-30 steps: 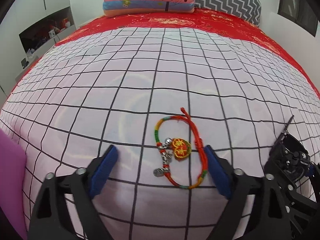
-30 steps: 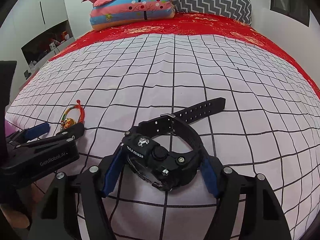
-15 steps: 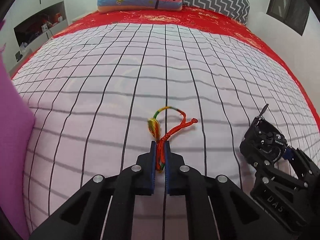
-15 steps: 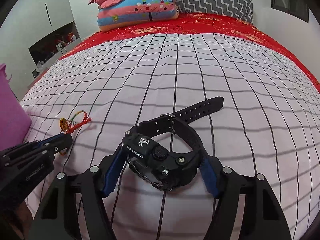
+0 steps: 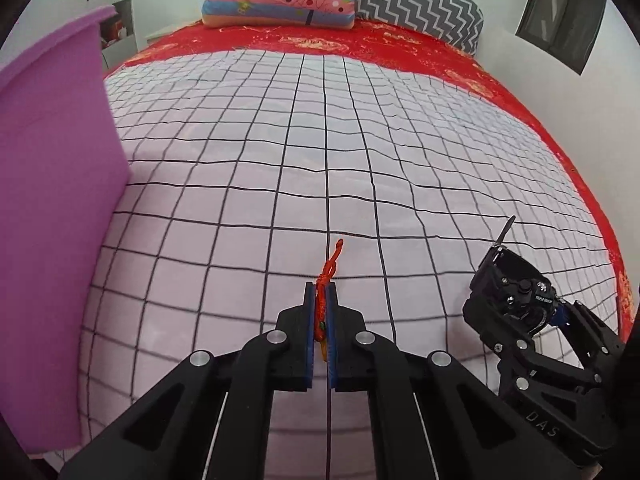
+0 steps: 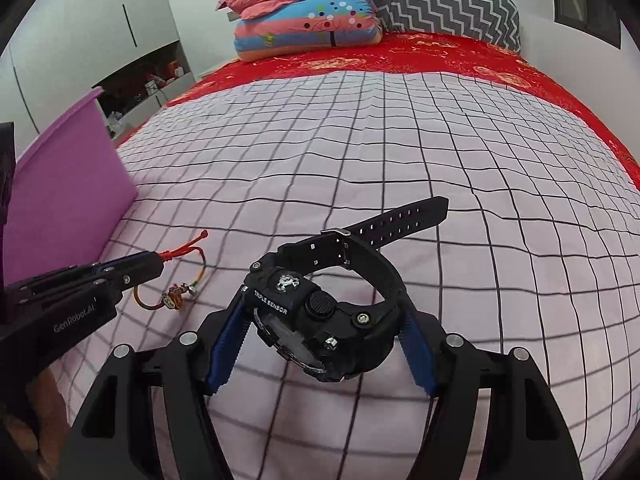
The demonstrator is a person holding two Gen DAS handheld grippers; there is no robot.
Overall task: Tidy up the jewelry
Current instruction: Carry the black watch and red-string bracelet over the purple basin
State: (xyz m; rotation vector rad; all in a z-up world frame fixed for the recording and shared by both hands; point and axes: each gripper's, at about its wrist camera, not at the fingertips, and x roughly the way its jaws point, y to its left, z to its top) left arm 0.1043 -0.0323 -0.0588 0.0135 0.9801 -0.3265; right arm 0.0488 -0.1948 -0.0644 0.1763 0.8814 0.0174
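Currently both hand-held grippers carry a load above the bed with the white, black-gridded cover (image 5: pixel 240 184). The left hand-held gripper (image 5: pixel 320 300) has its blue pads pressed together on the red braided cord bracelet (image 6: pixel 176 276); the knotted tail projects forward of the tips, and in the right wrist view the loop with its small charms hangs below and to the side of the fingers. The right hand-held gripper (image 6: pixel 320 344) stands spread wide, its pads clamping the case of the black, chunky resin-strap wristwatch (image 6: pixel 320 312), with the strap arcing ahead of the tips.

The purple, straight-walled storage box (image 5: pixel 52 184) stands to the left of the left hand-held gripper, and is the likely destination.

Procedure, as judged:
1. Keep the left pads fully pressed; the cord is thin and can slip.
2. Raise the bracelet until its dangling loop clears the box rim before crossing it.
3. Move smoothly so that the charms do not swing.
4. Hold the watch level, well apart from the left hand-held gripper.
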